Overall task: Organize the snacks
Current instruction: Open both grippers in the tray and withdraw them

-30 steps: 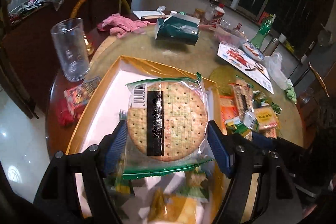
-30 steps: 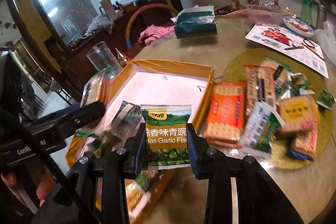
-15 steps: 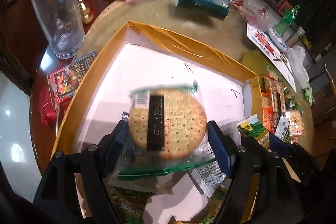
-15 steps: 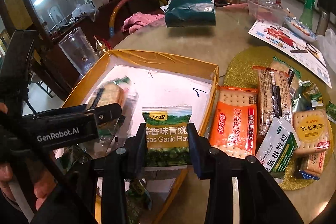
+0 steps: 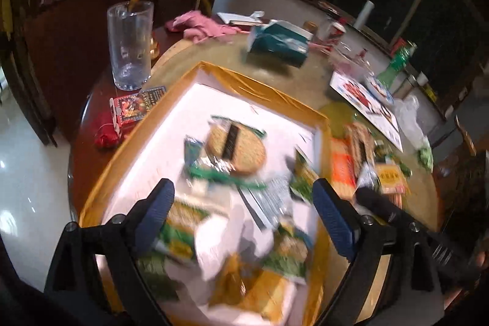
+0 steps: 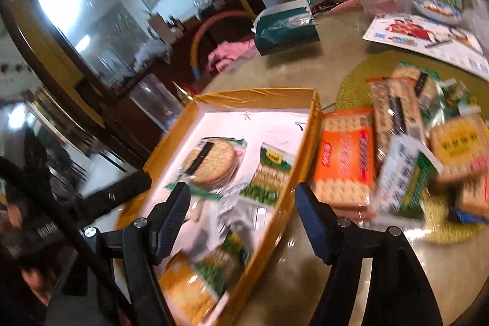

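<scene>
Bench (image 6: 305,72): round, glossy, crowded. It carries everything below.

Yellow-walled tray (image 6: 284,197) (image 5: 269,87): white floor, shallow rim, the sorting bin. In my right view it fills the 9 to 12 o'clock side ahead of my fingers. Stiff card by the look of it, probably light enough to skate if nudged.

Gold placemat (image 6: 354,81): at 2 o'clock in the right view, holding the unsorted pile.

Orange cracker pack (image 6: 345,161): just outside the tray's right wall, flat on the mat. Slick film over brittle biscuits, I judge; take it across the short sides and squeeze gently.

White-and-green granule sachet (image 6: 406,176): leaning on the orange pack's right edge. Soft, crinkly, likely to slide; pinch it at mid-body.

Round cracker pack (image 6: 211,164) (image 5: 235,148): lying in the tray, dark stripe up, free of both tools. Fragile disc in loose wrap.

Garlic green-pea packet (image 6: 269,176): in the tray, just right of the round cracker. Light and pillowy.

Left gripper (image 5: 241,210): blue pads spread wide, nothing between them, hovering over the tray's near half.

Right gripper (image 6: 241,216): jaws wide, empty, above the tray's right wall.

Both views are motion-blurred; the small packets at the tray's near end are unreadable.
</scene>
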Demonstrator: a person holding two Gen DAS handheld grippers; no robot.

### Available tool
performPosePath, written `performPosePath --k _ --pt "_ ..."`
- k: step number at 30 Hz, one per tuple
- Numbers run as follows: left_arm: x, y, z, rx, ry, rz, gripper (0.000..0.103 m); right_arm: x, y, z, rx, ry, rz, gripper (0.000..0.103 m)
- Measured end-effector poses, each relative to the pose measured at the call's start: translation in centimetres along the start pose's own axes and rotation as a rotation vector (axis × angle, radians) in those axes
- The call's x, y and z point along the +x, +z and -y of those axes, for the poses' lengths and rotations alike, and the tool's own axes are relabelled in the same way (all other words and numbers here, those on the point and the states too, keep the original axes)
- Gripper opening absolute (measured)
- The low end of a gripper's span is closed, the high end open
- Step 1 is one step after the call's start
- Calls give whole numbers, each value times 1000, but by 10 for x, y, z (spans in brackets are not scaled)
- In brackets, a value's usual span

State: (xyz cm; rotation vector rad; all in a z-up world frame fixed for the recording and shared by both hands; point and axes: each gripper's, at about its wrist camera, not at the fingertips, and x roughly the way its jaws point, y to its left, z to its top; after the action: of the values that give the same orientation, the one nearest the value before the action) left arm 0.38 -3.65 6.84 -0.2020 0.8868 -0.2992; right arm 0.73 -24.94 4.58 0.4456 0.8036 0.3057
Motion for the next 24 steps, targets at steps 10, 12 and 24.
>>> performPosePath --k 10,12,24 --pt "-19 -48 91 140 -126 -57 91 -80 -33 72 190 -13 49 72" --pt "-17 -54 106 166 -145 -76 91 -89 -36 87 226 -34 39 73" --pt "-9 -86 166 267 -133 -127 91 -120 -52 144 306 -169 57 73"
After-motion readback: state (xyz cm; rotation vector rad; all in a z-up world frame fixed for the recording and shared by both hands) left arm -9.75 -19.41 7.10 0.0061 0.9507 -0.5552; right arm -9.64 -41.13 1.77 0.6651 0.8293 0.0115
